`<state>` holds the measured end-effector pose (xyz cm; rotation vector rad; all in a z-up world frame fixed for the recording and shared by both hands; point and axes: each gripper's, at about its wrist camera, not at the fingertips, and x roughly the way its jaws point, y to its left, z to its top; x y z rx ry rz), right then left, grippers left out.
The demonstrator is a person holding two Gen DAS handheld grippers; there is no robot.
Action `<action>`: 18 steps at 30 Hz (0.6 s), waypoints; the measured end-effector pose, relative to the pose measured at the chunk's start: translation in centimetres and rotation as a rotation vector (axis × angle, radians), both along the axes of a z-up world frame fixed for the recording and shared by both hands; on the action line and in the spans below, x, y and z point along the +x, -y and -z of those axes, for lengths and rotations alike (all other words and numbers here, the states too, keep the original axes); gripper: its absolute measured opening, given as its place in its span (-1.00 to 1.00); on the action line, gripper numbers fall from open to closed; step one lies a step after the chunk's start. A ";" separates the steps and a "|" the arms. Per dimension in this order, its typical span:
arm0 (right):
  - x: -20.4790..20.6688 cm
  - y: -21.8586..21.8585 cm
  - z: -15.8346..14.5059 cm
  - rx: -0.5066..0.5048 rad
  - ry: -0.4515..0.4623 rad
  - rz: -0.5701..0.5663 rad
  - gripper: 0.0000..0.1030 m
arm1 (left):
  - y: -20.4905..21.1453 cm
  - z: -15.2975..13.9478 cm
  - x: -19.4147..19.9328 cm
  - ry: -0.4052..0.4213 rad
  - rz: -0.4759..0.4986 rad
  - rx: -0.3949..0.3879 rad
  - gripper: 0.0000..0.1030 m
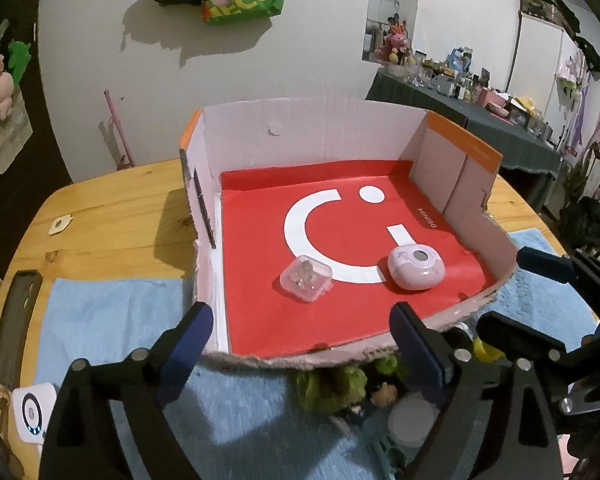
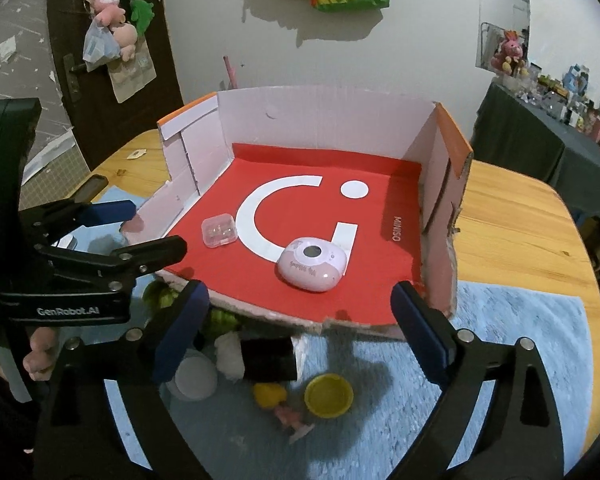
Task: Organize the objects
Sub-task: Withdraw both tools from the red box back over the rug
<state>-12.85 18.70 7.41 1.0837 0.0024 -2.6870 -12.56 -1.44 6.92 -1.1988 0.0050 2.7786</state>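
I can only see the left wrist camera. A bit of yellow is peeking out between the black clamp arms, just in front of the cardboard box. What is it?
Observer: A small round yellow container, open side up, on the blue cloth in front of the box.
Operator: Is anything written on the pink case inside the box?
Observer: Yes, there is cursive lettering on its near side, too small to read.
Operator: Who is carrying my camera?
Observer: A person. Their fingers show just below the left gripper.
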 end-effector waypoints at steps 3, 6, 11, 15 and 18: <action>0.7 0.0 -0.1 0.000 -0.006 0.003 0.85 | 0.0 0.0 0.6 -0.002 -0.001 0.000 0.79; 1.3 0.1 -0.2 -0.001 -0.012 0.003 0.89 | -0.1 0.0 1.1 0.000 0.001 0.000 0.86; 2.4 0.3 -0.4 0.009 -0.024 0.005 0.90 | -0.2 0.1 2.1 0.003 0.003 0.010 0.87; 3.2 0.2 -0.4 0.006 -0.026 0.005 0.90 | -0.5 0.4 2.9 0.014 0.006 0.015 0.87; 3.6 0.3 -0.4 0.008 -0.026 0.005 0.91 | -0.7 0.5 3.5 0.016 0.009 0.015 0.87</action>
